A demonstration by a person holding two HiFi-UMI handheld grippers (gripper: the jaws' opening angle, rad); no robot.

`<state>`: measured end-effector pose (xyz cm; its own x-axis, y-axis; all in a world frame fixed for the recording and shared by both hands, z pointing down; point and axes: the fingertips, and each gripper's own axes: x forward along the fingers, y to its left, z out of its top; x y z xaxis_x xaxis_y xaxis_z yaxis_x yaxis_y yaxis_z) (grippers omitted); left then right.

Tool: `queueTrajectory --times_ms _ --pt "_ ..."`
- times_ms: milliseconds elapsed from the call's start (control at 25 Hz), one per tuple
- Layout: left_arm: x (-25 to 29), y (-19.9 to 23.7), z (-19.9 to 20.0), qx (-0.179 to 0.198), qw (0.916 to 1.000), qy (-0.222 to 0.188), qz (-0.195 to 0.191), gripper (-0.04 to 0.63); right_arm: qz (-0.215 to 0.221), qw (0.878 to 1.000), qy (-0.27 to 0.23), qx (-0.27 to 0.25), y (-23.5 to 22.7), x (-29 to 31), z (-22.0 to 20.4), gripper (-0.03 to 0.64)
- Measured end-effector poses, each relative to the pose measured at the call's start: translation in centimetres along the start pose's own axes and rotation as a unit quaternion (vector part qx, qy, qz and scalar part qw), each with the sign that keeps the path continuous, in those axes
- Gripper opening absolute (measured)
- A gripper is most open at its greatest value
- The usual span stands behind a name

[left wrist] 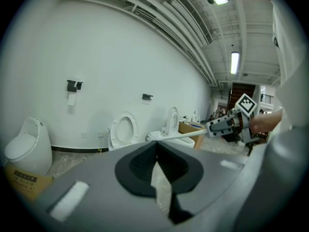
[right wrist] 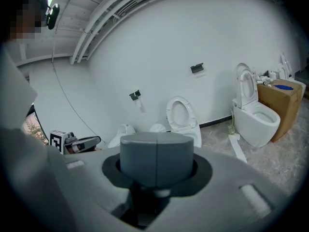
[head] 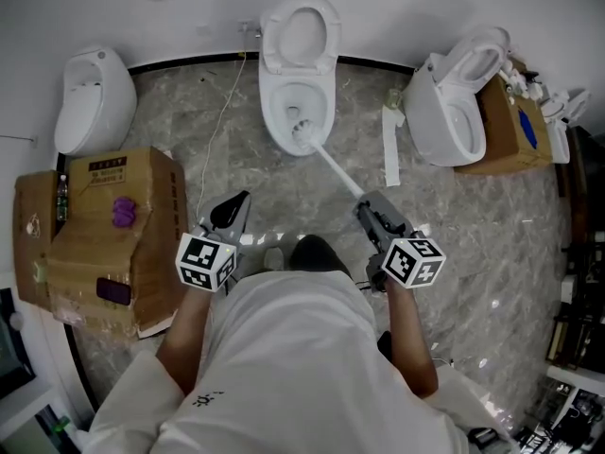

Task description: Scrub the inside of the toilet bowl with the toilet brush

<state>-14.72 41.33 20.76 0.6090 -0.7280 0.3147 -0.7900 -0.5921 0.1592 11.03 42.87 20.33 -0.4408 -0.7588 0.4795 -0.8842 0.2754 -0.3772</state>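
The grey stone floor [head: 492,244] carries a toilet [head: 299,74] at the wall, a urinal [head: 90,97] to the left and a second toilet [head: 454,112] to the right. A box [head: 104,244] stands near the urinal. A white strip [head: 390,149] lies between the toilets.

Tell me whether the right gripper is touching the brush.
Touching. The head view shows the brush handle running straight into the right gripper, whose tongs are clamped on it.

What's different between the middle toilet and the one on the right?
The middle toilet has the toilet brush in its bowl; the right toilet has an empty bowl. The middle toilet faces forward; the right toilet is turned sideways beside a cardboard box. Both are white, lids up.
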Motion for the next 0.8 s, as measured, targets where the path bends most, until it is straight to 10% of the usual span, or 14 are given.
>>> queueTrajectory --times_ms 800 --pt "4.1 2.2 0.9 0.001 0.9999 0.011 0.001 -0.009 0.007 1.0 0.001 0.01 -2.3 4.3 2.4 0.146"
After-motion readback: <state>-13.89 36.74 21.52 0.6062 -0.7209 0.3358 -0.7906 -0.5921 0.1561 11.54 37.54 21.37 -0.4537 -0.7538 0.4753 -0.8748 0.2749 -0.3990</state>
